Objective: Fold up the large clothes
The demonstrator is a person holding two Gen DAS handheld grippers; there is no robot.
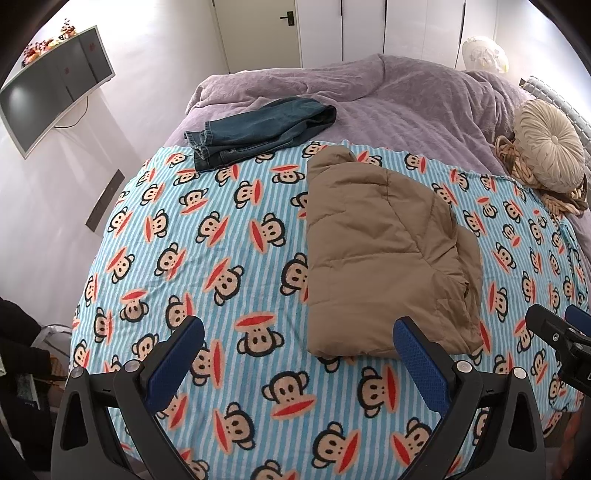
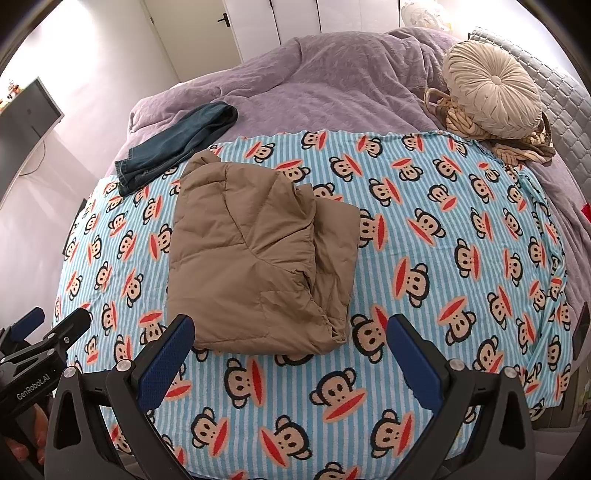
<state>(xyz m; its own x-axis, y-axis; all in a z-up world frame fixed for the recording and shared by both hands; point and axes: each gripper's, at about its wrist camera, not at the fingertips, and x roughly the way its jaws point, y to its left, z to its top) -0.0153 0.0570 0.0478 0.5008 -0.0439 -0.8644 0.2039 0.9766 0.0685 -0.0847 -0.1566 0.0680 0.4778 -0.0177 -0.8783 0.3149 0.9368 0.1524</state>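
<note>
Lying folded on blanket (image 2: 424, 258): jacket (image 2: 258, 251)

Tan quilted jacket (image 1: 384, 254), folded into a rough rectangle, flat on monkey-print blanket (image 1: 229, 280).

This is a bedroom in a home. A bed (image 2: 332, 74) with a rumpled lilac duvet fills the view, overlaid with a monkey-print striped blanket (image 2: 424, 258), and a round pleated cushion (image 2: 493, 88) sits by the quilted headboard (image 2: 554, 99). White wardrobe doors (image 1: 406, 29), a door with a dark handle (image 1: 258, 33) and a wall-mounted screen (image 1: 55, 85) line the walls.
</note>
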